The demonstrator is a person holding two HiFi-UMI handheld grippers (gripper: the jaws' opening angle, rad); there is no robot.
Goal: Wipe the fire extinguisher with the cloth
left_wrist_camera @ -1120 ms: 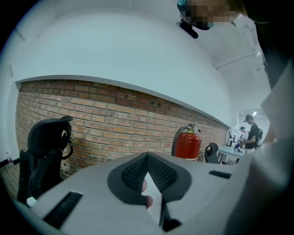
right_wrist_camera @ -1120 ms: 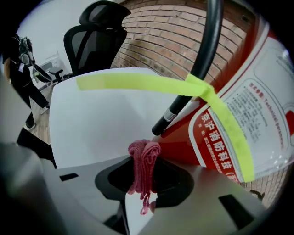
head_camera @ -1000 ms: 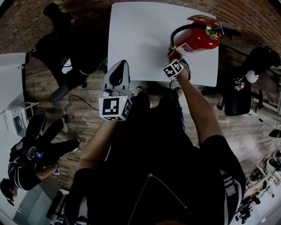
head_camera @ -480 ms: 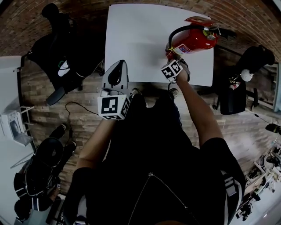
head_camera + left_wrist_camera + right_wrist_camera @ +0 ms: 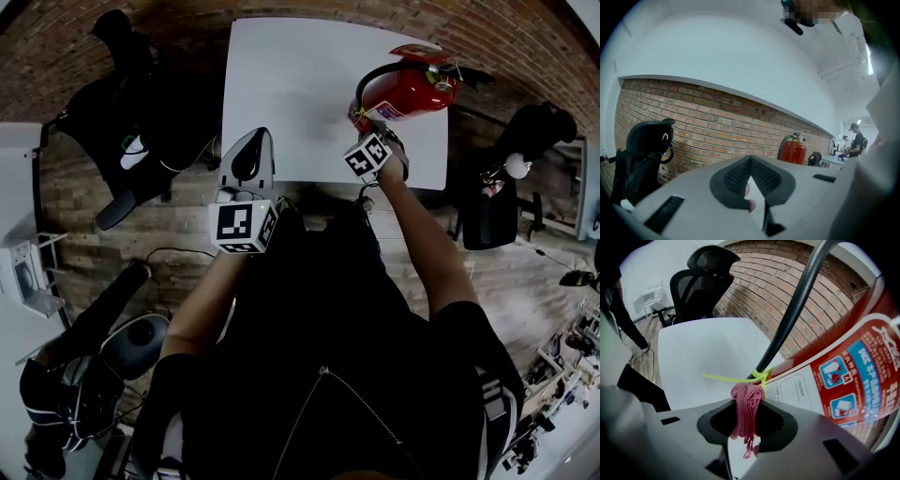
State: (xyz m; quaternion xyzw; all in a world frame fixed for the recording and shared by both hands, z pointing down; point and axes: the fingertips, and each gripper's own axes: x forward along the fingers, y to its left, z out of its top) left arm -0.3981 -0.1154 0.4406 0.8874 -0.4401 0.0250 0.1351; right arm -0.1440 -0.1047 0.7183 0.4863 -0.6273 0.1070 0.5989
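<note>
A red fire extinguisher (image 5: 405, 87) lies on its side at the right edge of the white table (image 5: 291, 84). My right gripper (image 5: 364, 131) is at its lower end, shut on a bunched pink cloth (image 5: 747, 409). In the right gripper view the cloth presses against the white label on the red body (image 5: 834, 376), just below the black hose (image 5: 797, 310) and a yellow zip tie (image 5: 757, 376). My left gripper (image 5: 253, 141) hovers over the table's near edge, shut with nothing in it. It looks toward the brick wall, with the extinguisher (image 5: 793, 151) far off to its right.
A black office chair (image 5: 141, 94) stands left of the table and another dark chair (image 5: 506, 206) to its right. A brick wall (image 5: 693, 122) runs behind the table. A person (image 5: 75, 375) is on the wooden floor at lower left.
The right gripper with the cloth has stayed at the extinguisher's lower end, shifting only slightly. The left gripper holds its place. The person at lower left has moved.
</note>
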